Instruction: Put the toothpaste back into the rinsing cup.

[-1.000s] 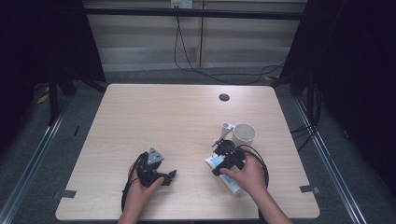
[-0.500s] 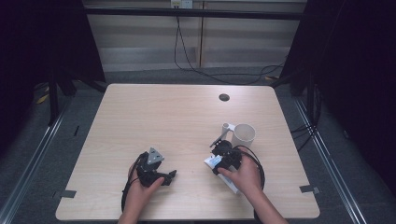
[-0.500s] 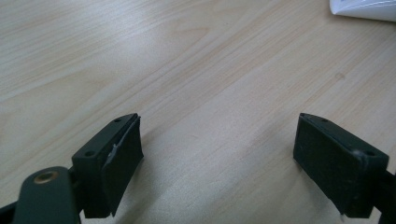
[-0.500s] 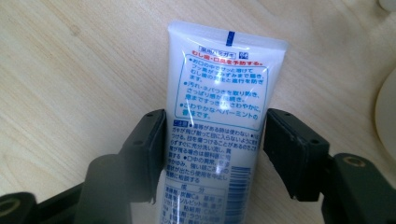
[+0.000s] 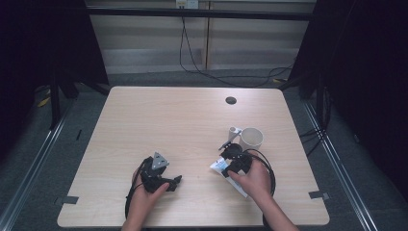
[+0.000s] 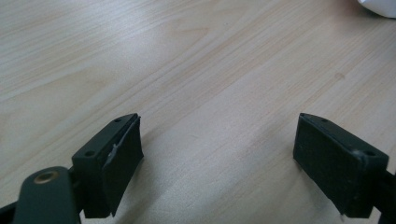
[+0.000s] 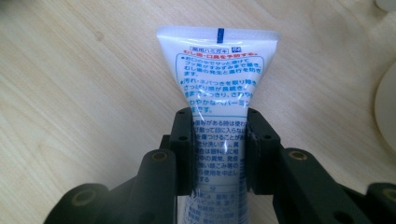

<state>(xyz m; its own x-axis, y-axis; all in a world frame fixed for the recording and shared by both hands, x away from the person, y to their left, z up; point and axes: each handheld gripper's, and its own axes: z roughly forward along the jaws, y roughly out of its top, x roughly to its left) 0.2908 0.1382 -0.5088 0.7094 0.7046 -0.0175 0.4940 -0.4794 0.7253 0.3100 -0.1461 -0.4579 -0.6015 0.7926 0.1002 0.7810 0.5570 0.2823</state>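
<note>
Two handheld grippers work a pale wooden table (image 5: 159, 120): the right gripper (image 7: 219, 144) is clamped across the middle of a white toothpaste tube (image 7: 218, 84) printed with blue and red Japanese text, its flat crimped end pointing away from the camera. From the high view the tube (image 5: 220, 165) sits near the table's front right, just short of a white mug (image 5: 251, 138) and a small white object beside it, too small to identify. The left gripper (image 6: 219, 158) rests at front left with its jaws spread wide over bare wood, gripping nothing.

Such a tube is judged light and soft-walled, with a glossy skin that may slip; a hard squeeze would dent it or push paste toward the cap. The mid-body hold looks sensible, since the walls there pinch flat between the pads, though the fuller part nearer the cap would give firmer purchase.

Compared with a second ago, the right hand and its tube have edged slightly toward the table's front left, away from the mug, while the left gripper has stayed put.
</note>
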